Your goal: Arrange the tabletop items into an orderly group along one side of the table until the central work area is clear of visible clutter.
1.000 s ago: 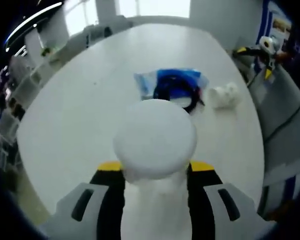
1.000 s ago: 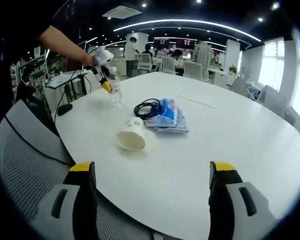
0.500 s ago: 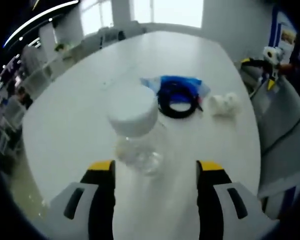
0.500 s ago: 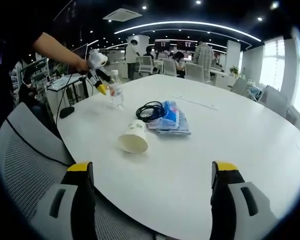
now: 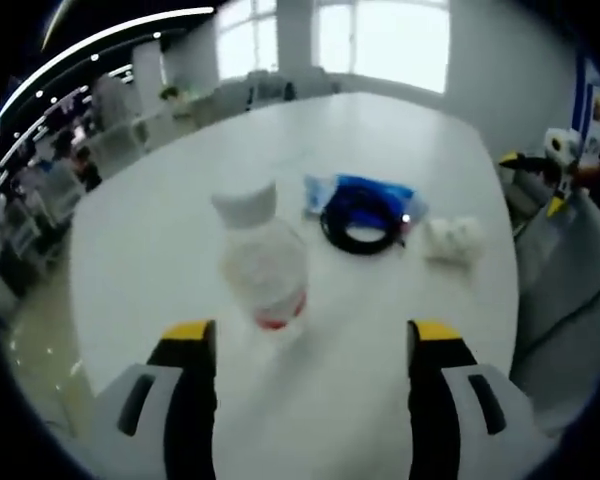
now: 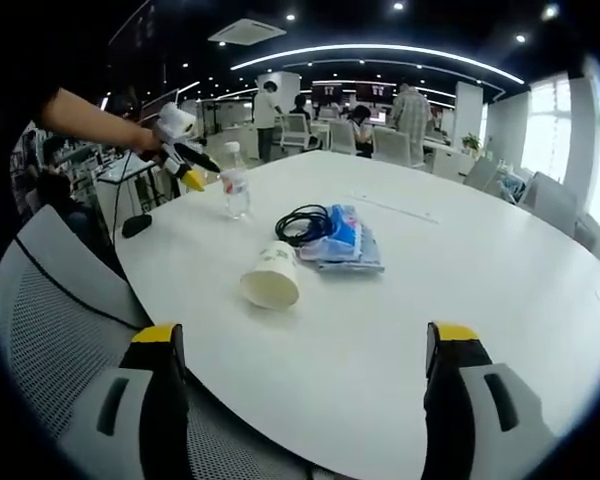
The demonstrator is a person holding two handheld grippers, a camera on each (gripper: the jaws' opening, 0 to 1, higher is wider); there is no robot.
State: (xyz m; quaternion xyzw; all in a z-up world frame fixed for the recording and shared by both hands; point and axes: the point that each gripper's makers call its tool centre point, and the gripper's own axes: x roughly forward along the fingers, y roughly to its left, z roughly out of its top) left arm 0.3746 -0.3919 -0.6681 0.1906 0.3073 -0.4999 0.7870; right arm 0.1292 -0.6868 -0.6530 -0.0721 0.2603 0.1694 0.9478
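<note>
In the left gripper view the bottle stands upright on the table, long axis vertical, cap up, apart from and just ahead of the left gripper, whose jaws are spread wide with nothing between them. At two o'clock from the bottle lie the cable on a blue packet, then a tipped cup. In the right gripper view the cup lies on its side, mouth toward the camera. The right gripper is also wide apart, holding nothing.

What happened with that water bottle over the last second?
The left gripper let go of the water bottle, left it upright on the table and backed away with jaws open. The paper cup, black cable, blue packet and right gripper stayed put.
</note>
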